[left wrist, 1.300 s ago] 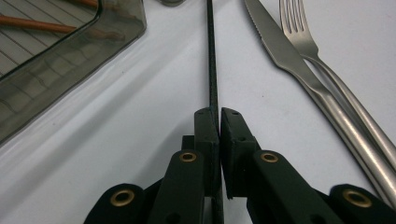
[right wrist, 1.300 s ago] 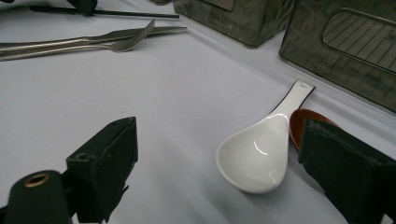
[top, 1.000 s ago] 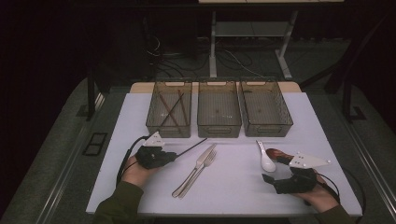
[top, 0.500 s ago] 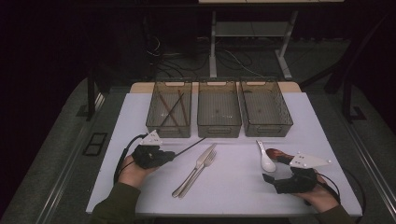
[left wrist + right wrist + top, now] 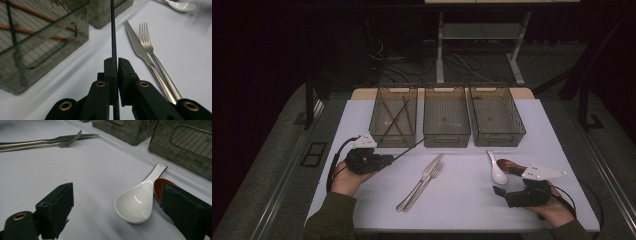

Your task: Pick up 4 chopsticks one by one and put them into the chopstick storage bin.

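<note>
A thin black chopstick (image 5: 113, 37) is pinched near one end between the pressed-together jaws of the left gripper (image 5: 387, 160), its far tip reaching toward the near wall of the left bin (image 5: 384, 137), where brown chopsticks (image 5: 394, 117) already lie. The stick looks light, stiff and smooth, so it may swivel in so narrow a pinch; a hold nearer its middle would steady it. The bin's rim is the edge to clear. To the right, a knife (image 5: 426, 175) and fork (image 5: 431, 179) lie on open white tabletop (image 5: 462, 200). The right gripper (image 5: 507, 192), jaws spread wide, rests near a white soup spoon (image 5: 136, 203).
</note>
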A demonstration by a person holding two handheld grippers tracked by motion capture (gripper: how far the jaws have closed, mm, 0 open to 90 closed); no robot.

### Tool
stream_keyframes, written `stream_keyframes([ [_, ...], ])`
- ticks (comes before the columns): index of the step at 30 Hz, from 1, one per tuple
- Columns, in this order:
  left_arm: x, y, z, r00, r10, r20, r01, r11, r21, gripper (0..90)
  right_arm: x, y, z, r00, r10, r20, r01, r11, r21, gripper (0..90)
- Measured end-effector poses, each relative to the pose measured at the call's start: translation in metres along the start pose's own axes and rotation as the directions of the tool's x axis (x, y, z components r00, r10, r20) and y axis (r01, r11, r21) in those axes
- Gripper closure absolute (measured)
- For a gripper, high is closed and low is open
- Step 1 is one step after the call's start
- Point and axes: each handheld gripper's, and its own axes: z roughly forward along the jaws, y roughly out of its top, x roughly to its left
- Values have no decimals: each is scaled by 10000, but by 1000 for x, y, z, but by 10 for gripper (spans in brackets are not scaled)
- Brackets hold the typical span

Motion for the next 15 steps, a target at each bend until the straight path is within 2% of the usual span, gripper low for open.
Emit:
stream_keyframes([
  [4,4,7,-1,9999,-21,-120,20,10000,-64,855,-1,0,-1,10000,15,47,-15,10000,24,122],
  [12,15,21,3,10000,-45,-16,44,9999,-131,855,-1,0,-1,10000,52,76,-52,10000,-14,122],
  [15,19,27,3,9998,-172,-110,169,9996,-228,855,-1,0,-1,10000,57,68,-57,10000,-21,121],
])
